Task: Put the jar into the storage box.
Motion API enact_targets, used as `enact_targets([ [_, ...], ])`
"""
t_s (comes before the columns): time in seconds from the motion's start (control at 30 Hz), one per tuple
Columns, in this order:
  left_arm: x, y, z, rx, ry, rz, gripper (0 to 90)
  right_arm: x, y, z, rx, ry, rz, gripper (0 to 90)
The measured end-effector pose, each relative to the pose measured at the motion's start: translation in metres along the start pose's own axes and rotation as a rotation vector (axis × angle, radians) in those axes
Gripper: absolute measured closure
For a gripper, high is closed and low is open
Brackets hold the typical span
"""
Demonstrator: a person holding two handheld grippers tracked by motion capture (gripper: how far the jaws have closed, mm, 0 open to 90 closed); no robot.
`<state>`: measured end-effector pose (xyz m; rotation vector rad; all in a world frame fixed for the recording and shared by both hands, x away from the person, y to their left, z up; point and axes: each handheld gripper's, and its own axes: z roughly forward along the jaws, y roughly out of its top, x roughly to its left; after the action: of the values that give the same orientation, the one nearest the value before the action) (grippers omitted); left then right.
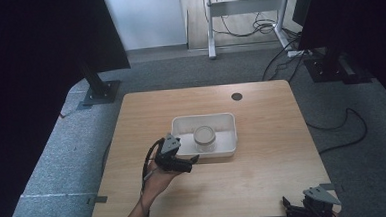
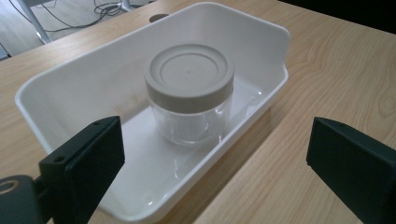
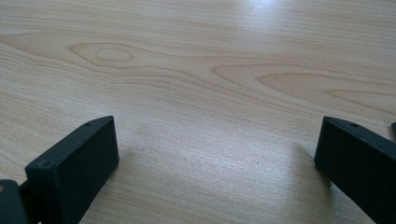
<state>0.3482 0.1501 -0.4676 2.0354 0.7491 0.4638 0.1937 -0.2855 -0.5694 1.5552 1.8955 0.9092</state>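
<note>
— So, where is the left gripper [image 1: 194, 159] just now?

— At the near left corner of the white tray [image 1: 228, 119], held up in the person's hand [image 1: 160, 179]. Its jaws stand wide apart and hold nothing.

— And the jar?

— The clear jar [image 2: 191, 119] with the beige lid [image 2: 188, 74] stands upright inside the tray, straight ahead of those jaws and a little beyond them. From the left gripper view, one jaw sits over the tray's near end and the other is out over the bare wooden table [image 2: 336, 70]; the tray's long wall runs between them. Neither touches the jar.

— What about the right gripper [image 1: 291, 206]?

— Well apart from all that, down at the table's near right corner. Its jaws are spread wide too, with only wood grain between them, nothing gripped.
</note>
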Motion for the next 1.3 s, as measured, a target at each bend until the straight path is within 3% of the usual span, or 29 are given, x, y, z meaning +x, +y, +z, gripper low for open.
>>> enact_targets([
  [0.43,0.006,-0.028,-0.019,-0.010,0.015,-0.009,4.1,0.001,0.000,0.000,-0.001,0.001,0.001,0.0],
  [0.7,0.006,-0.049,-0.026,0.008,0.031,0.013,4.2,0.001,0.000,0.001,-0.002,0.001,0.001,0.0],
  [1.1,0.000,-0.087,-0.022,0.087,0.006,0.028,4.5,0.002,0.000,0.001,-0.004,-0.001,0.003,0.0],
  [1.3,-0.003,-0.097,-0.022,0.126,0.014,0.048,4.6,0.002,0.000,0.001,-0.004,-0.001,0.003,0.0],
])
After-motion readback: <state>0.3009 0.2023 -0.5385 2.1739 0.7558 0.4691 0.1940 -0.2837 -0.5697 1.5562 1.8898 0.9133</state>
